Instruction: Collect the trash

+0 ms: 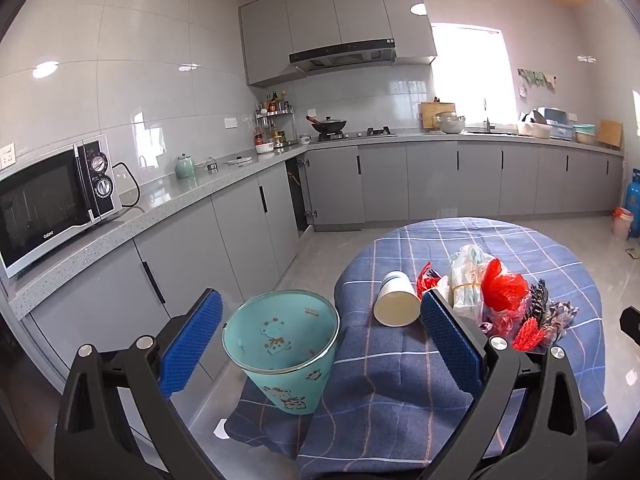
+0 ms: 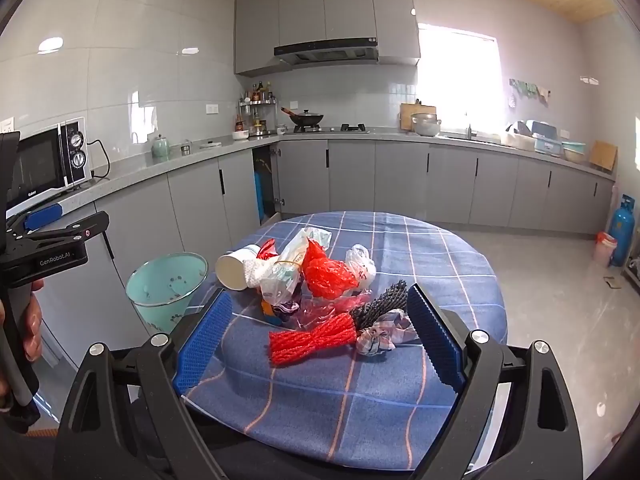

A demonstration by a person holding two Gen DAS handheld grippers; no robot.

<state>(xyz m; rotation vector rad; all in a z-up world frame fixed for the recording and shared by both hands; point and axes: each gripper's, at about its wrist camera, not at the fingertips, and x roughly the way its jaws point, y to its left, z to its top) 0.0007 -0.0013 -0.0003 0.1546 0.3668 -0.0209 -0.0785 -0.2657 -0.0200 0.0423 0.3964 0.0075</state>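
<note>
The left claw (image 1: 320,340) stands spread wide with nothing between its blue, dimpled rubber pads (image 1: 192,344), which sit on black plastic arms with metal studs. Just ahead of it a mint-green bin (image 1: 280,344) with cartoon animals and a thin metal rim stands on the floor, open-mouthed and tapered, beside the round desk (image 1: 400,380) under a blue checked cloth that hangs over the edge in soft folds. Ahead and to the right of this claw lies the trash: a white paper cup (image 1: 396,300) on its side, mouth toward the camera, touching a crumpled clear plastic bag (image 1: 466,280) banded with a rubber band, and a glossy red plastic bag (image 1: 502,286). The right claw (image 2: 320,340) is likewise spread and empty, its pads framing the near part of the pile: a red foam net sleeve (image 2: 312,340), ribbed and pinched in the middle, a dark net sleeve (image 2: 382,300) and a crumpled checked scrap (image 2: 384,334) close to its right pad. Only the right view shows a knotted white bag (image 2: 362,264) behind the red one, the left gripper's black handle with a hand (image 2: 30,320) around it at the far left, and the bin's inside from farther off. Only the left view shows the bin's printed outer wall and the cup's hollow plainly.
</note>
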